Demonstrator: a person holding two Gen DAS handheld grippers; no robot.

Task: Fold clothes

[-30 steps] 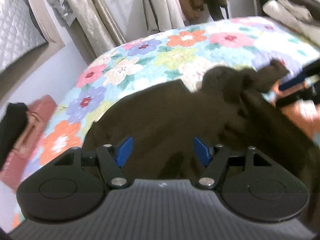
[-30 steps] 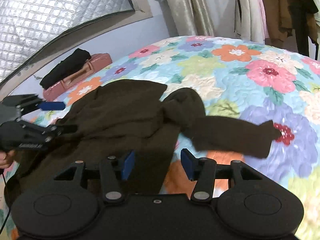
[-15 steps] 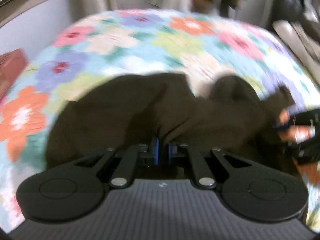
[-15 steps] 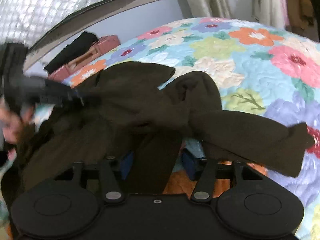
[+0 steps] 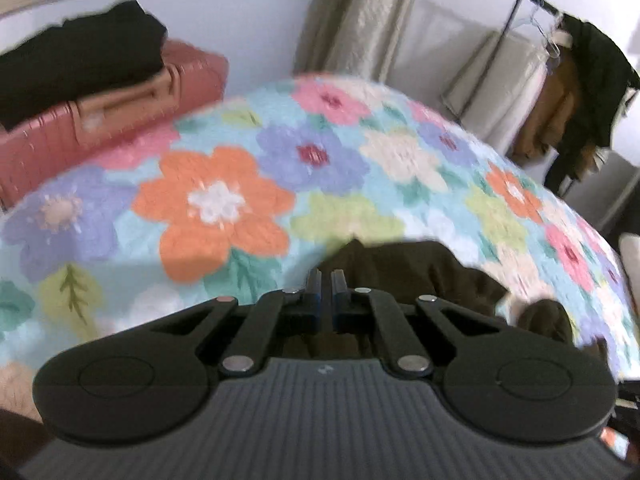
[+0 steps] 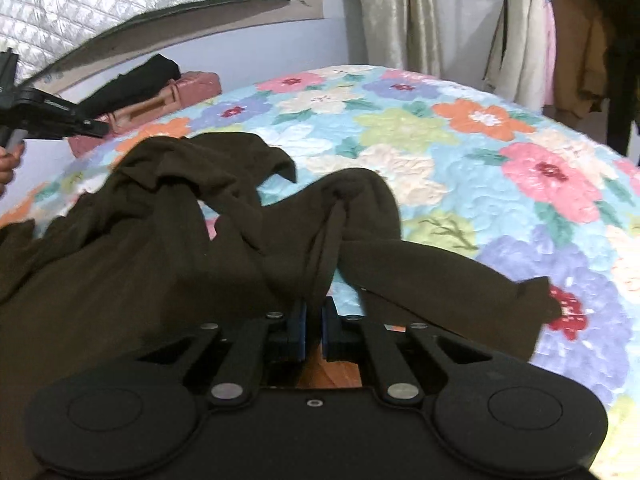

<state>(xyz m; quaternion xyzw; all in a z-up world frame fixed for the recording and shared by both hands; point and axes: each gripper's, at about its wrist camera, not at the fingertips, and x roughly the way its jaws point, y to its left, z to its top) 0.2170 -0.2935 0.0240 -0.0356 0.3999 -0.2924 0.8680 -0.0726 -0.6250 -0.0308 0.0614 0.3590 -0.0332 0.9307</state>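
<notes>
floral quilt [image 6: 500,152] | pink suitcase [image 5: 120,108] | both grippers [image 5: 326,288] [image 6: 313,316] pinching brown garment [image 6: 160,240]

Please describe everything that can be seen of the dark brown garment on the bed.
The brown garment is soft, matte cloth, knit-like, plain, without print. It lies crumpled and unfolded on the flowered bedspread, with deep wrinkles and a raised hump in the middle. One long sleeve stretches flat to the right, its cuff on a purple flower. The right tongs are shut on a bunched fold near the sleeve's base. The left tongs are closed at another edge of it, though the cloth between them is not clearly visible.
</notes>
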